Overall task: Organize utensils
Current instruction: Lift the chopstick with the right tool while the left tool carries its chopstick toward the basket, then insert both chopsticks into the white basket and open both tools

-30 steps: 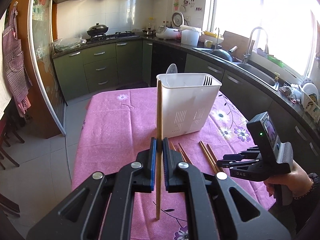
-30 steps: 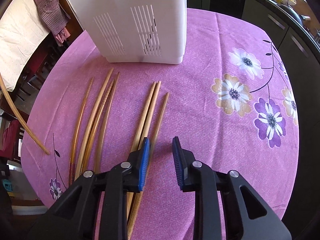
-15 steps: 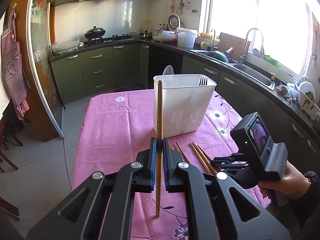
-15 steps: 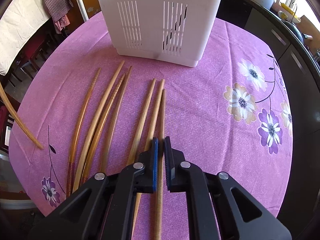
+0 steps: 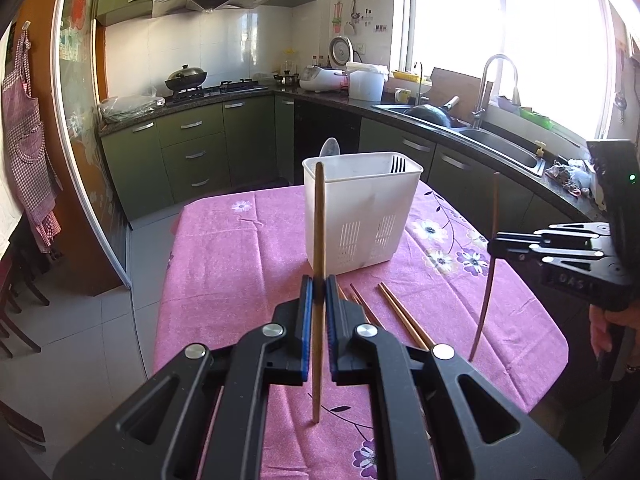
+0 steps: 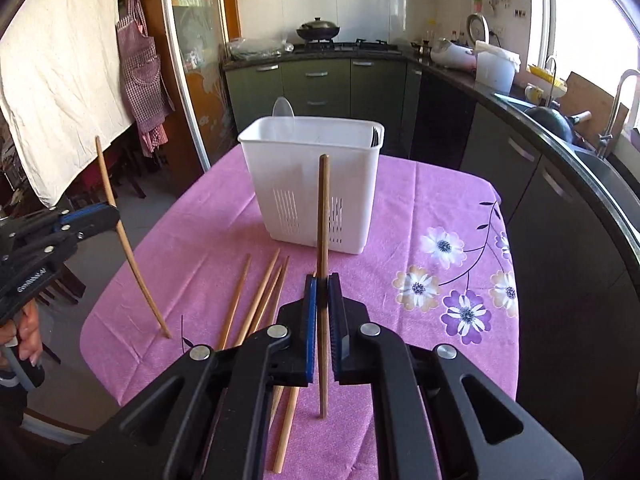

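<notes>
My left gripper [image 5: 316, 292] is shut on a wooden chopstick [image 5: 318, 240] held upright above the pink tablecloth; it also shows in the right wrist view [image 6: 116, 216]. My right gripper [image 6: 322, 292] is shut on another chopstick [image 6: 323, 224], also upright and lifted; it shows in the left wrist view [image 5: 494, 246] with its chopstick [image 5: 486, 300]. The white slotted utensil holder [image 5: 362, 208] stands mid-table beyond both grippers [image 6: 316, 184], with a spoon [image 6: 283, 110] and a fork [image 5: 398, 162] inside. Several loose chopsticks [image 6: 260, 300] lie on the cloth in front of it.
The round table has a pink floral cloth [image 5: 224, 248] and drops off at the near edge. Green kitchen cabinets [image 5: 192, 148], a sink [image 5: 500, 148] and counter run behind and to the right. A checked apron [image 6: 142, 72] hangs at the left.
My right gripper shut on a chopstick that lay on the cloth and lifted it upright, tilting up from the table. My left gripper kept its chopstick and rose slightly.
</notes>
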`<state>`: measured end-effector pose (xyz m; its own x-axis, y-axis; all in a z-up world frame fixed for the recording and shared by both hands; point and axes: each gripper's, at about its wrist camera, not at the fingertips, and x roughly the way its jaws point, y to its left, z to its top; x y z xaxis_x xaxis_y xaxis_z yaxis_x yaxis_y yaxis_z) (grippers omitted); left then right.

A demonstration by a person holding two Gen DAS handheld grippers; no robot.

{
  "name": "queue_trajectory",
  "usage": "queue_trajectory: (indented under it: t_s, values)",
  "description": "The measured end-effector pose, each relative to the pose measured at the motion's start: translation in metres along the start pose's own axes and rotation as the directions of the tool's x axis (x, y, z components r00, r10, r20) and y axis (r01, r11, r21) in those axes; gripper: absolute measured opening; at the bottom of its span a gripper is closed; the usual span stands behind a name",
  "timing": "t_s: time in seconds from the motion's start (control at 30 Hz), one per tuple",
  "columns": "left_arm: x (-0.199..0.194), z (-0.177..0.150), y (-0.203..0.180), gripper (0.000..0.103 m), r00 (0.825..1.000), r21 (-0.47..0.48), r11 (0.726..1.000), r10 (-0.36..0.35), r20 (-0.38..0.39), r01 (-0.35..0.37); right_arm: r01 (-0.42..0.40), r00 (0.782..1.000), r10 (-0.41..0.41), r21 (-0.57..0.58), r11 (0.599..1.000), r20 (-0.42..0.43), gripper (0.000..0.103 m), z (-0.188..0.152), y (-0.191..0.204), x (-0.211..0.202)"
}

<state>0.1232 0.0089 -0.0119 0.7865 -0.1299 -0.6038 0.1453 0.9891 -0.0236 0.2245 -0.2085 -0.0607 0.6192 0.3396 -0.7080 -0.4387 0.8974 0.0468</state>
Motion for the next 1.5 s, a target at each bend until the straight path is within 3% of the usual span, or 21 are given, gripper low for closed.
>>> queue_trajectory:
  t_s: [0.23,0.87,1.03,1.27,1.5]
  values:
    - [-0.004,-0.002,-0.001,0.006,1.000,0.008,1.000,0.000,0.008,0.000,-0.007,1.000,0.007,-0.015,1.000,0.024,0.007,-0.011,0.008,-0.022]
    - [-0.010,0.020,0.000,0.006,0.999,0.011,0.999,-0.042,0.003,0.042,-0.028,0.999,0.028,-0.004,1.000,0.032,0.007,-0.013,0.004,-0.023]
    - [-0.014,0.050,-0.007,0.006,0.998,0.039,0.998,-0.052,0.024,0.051,-0.036,0.999,0.036,-0.004,0.999,0.033,0.007,-0.013,0.001,-0.024]
    - [-0.026,0.121,-0.020,0.007,0.994,0.062,0.996,-0.070,0.090,0.064,-0.051,0.998,0.051,0.007,0.999,0.036,0.007,-0.013,-0.007,-0.023]
    - [-0.035,0.184,-0.043,0.006,0.983,0.110,0.994,-0.035,0.178,0.016,-0.069,0.997,0.069,0.002,0.998,0.040,0.007,-0.014,-0.008,-0.023]
